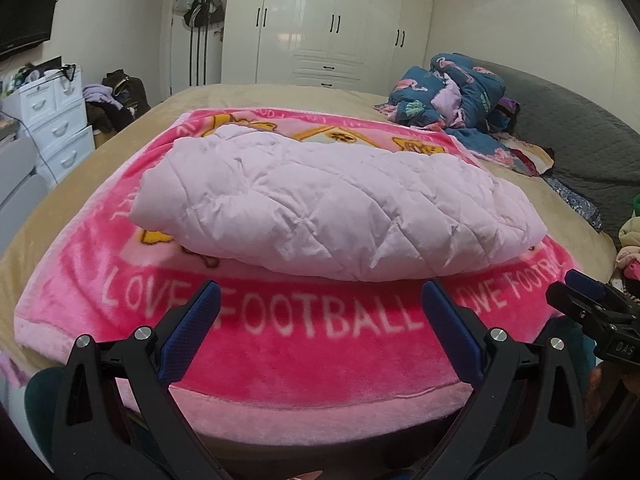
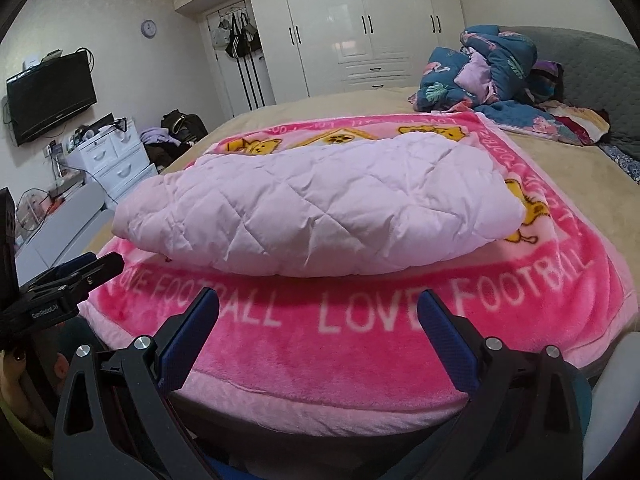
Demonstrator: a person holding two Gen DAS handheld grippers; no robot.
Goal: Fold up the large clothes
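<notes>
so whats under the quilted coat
The coat lies on a pink blanket reading LOVE FOOTBALL, with yellow cartoon figures. The blanket's middle is covered, so its print there cannot be seen.

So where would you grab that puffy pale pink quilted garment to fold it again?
Probably the near rolled edge of the quilted garment, coming in low from the front. It lies folded flat on the pink blanket, and that edge faces both open hand-held grippers, left and right.
</notes>
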